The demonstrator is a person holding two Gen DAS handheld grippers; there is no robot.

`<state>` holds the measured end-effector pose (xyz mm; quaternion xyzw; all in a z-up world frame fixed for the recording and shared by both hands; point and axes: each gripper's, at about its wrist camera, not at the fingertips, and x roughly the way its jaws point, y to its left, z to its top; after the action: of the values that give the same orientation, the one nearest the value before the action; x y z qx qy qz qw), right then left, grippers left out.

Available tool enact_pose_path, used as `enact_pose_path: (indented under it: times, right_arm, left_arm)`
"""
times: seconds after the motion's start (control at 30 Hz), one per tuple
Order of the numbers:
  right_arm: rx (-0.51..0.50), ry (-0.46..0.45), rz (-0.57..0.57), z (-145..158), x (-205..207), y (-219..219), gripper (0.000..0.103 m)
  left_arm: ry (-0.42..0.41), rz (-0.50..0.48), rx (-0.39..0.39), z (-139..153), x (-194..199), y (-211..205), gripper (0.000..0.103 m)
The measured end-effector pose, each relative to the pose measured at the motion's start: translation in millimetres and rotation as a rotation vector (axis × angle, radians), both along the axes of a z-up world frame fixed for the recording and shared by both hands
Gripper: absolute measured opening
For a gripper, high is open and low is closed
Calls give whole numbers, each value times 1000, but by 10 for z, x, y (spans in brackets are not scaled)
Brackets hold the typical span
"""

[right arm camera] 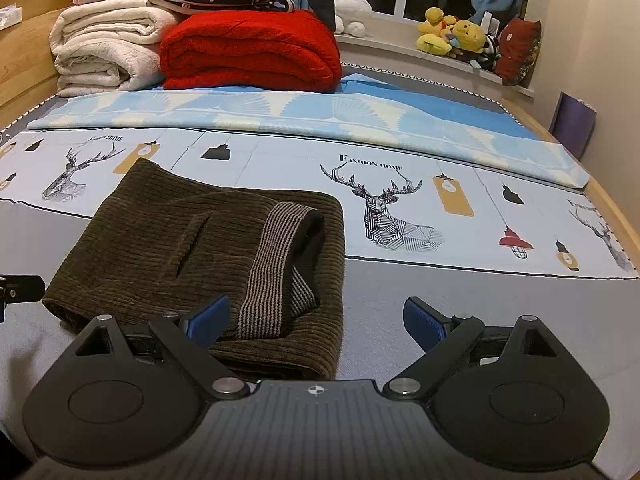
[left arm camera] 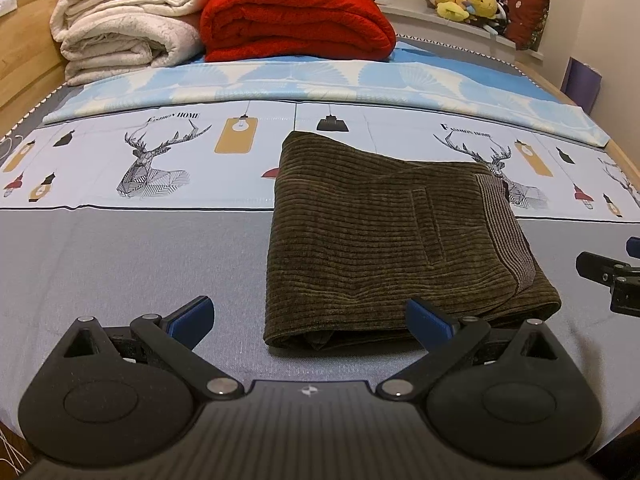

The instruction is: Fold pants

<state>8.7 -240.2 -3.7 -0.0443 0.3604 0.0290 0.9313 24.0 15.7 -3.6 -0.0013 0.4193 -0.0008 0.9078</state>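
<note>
Bedding is filling both views: a grey sheet [left arm camera: 120, 264] in the lower half, giving way to a pale blue band printed with deer and lamps across the middle. At the upper left of each frame, a cream blanket [left arm camera: 124, 28] and a red blanket [left arm camera: 296, 20] are sitting folded side by side, and yellow plush toys [right arm camera: 452, 36] are crowding the window ledge at the upper right.

The pants [left arm camera: 384, 240], dark olive corduroy, are lying folded into a thick rectangle on the sheet, right of centre in the left wrist view and left of centre in the right wrist view, with the striped waistband [right arm camera: 272, 268] showing on top.

The left gripper [left arm camera: 310, 320] is hovering low and level over the sheet, its jaws spread wide and holding nothing, the right blue pad [left arm camera: 430, 320] just before the pants' near edge. The right gripper [right arm camera: 316, 320] is sitting equally low, jaws wide and empty, its left pad [right arm camera: 210, 318] overlapping the near fold by the waistband; whether it is touching cannot be told.
</note>
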Motion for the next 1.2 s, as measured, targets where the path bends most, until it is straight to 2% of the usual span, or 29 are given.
enact_pose_path:
  times: [1.2]
  right_arm:
    - [-11, -5, 14, 5, 17, 35, 94]
  left_arm:
    - [-14, -50, 0, 3, -16, -42, 102]
